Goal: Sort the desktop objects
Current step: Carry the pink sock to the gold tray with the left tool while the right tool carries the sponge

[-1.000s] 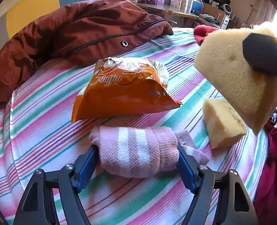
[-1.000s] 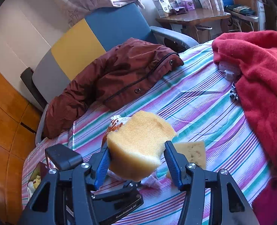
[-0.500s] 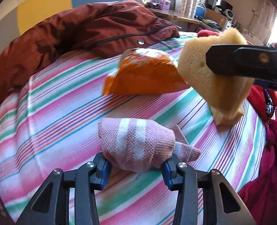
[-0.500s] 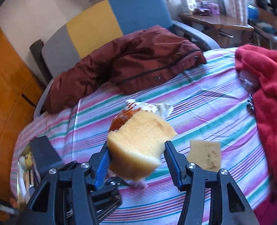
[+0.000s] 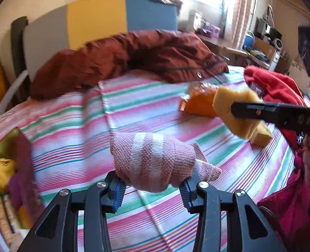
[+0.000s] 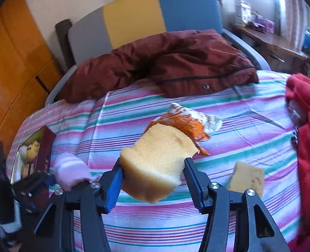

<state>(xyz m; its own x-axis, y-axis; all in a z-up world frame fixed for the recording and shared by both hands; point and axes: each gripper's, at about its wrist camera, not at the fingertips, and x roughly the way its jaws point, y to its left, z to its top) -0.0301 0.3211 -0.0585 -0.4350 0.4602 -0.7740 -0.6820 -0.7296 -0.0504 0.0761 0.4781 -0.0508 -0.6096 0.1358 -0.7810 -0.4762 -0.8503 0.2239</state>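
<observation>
My left gripper [image 5: 151,185] is shut on a rolled pink sock with white stripes [image 5: 153,159] and holds it above the striped cloth [image 5: 134,109]. The sock also shows at the left of the right wrist view [image 6: 70,171]. My right gripper [image 6: 153,180] is shut on a yellow sponge [image 6: 157,157], lifted off the cloth; it shows at the right of the left wrist view [image 5: 237,111]. A second yellow sponge [image 6: 246,177] lies on the cloth to the right. An orange snack bag [image 6: 184,121] lies behind the held sponge.
A brown-red jacket [image 6: 165,63] lies across the far side, against a grey, yellow and blue chair back [image 6: 134,19]. A red cloth [image 6: 308,121] is heaped at the right edge. An open box with a yellow toy [image 5: 5,168] stands at the left edge.
The left gripper has lifted the pink sock and swung left, bringing the box into view. The right gripper has carried its sponge leftwards too, keeping its grip.
</observation>
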